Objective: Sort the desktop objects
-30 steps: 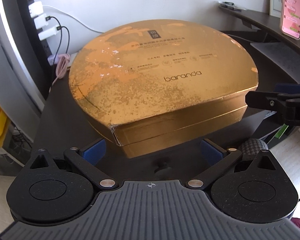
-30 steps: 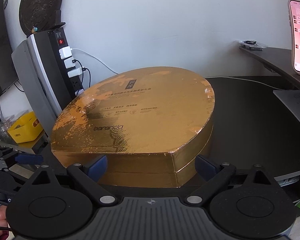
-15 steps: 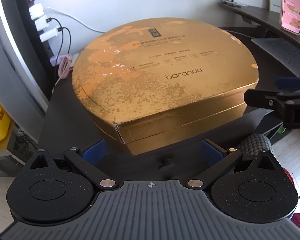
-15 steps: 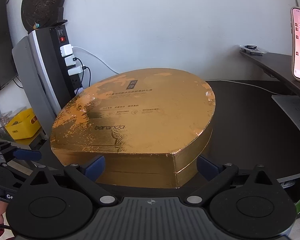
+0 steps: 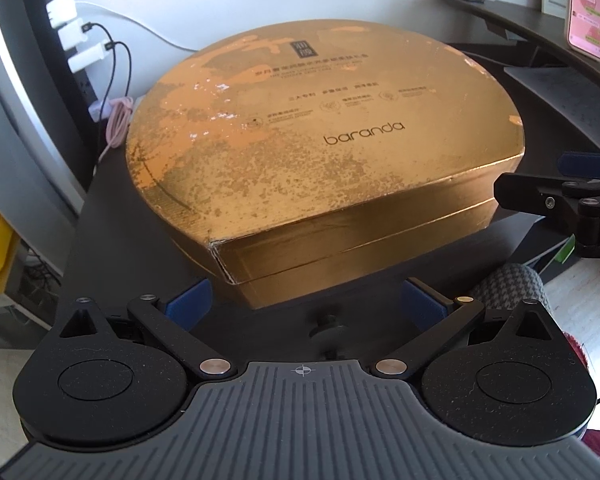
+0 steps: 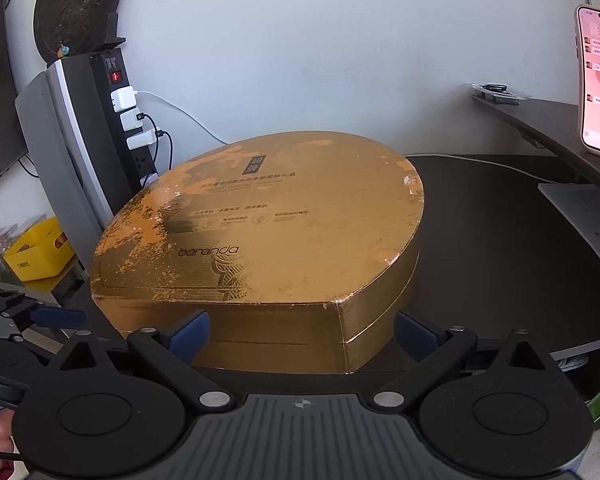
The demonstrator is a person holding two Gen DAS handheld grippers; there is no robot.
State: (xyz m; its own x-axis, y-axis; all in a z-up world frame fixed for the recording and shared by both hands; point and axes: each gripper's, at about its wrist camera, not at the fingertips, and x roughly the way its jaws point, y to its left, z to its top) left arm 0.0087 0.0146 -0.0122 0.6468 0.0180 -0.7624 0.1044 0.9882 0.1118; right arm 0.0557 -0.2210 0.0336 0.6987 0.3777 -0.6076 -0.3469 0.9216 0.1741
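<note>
A large gold box marked "baranda", round at the back and flat at the front, lies on the dark desk. In the left wrist view my left gripper is open just before the box's near left corner, its blue pads clear of the cardboard. My right gripper is open at the box's front right corner. Its jaws have just been opening; the front face shows between the pads, which do not press on it. Each gripper shows at the edge of the other view: right gripper, left gripper.
A power strip with white chargers stands upright behind the box on the left, with a pink cable coiled below it. A lit phone leans on the raised shelf at right. A yellow bin sits beyond the desk's left edge.
The right gripper's pads stand slightly wider apart than a second ago. The left wrist view has shifted a little around the box; the box has not moved.
</note>
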